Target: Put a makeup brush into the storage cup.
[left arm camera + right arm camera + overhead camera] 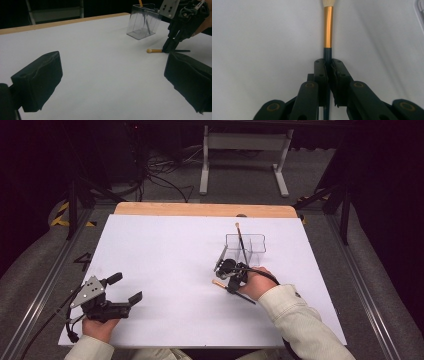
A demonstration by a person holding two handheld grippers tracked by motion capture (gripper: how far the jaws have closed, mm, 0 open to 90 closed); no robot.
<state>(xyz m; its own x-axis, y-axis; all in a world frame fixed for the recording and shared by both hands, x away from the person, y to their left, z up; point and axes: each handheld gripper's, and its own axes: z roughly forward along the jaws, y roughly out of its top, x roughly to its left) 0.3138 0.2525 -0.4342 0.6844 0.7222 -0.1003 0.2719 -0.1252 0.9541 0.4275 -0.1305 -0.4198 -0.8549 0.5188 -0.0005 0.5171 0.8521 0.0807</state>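
Note:
A slim brush (218, 283) with a gold ferrule, pale tip and dark handle lies flat on the white table (165, 250). My right gripper (231, 288) is shut on its dark handle just behind the ferrule. In the right gripper view the jaws (329, 66) pinch the brush (328, 27), which points straight ahead. My left gripper (127, 287) rests at the near left, open and holding nothing. The left gripper view looks between its own wide jaws (113, 82) at the brush (155, 50) and the right gripper (171, 47) on it.
A clear plastic holder (246, 249) stands just beyond the right hand, with another brush (240, 236) upright in it. A wooden strip (205, 209) runs along the table's far edge. On the floor behind stands a white frame (245, 150) with cables beside it.

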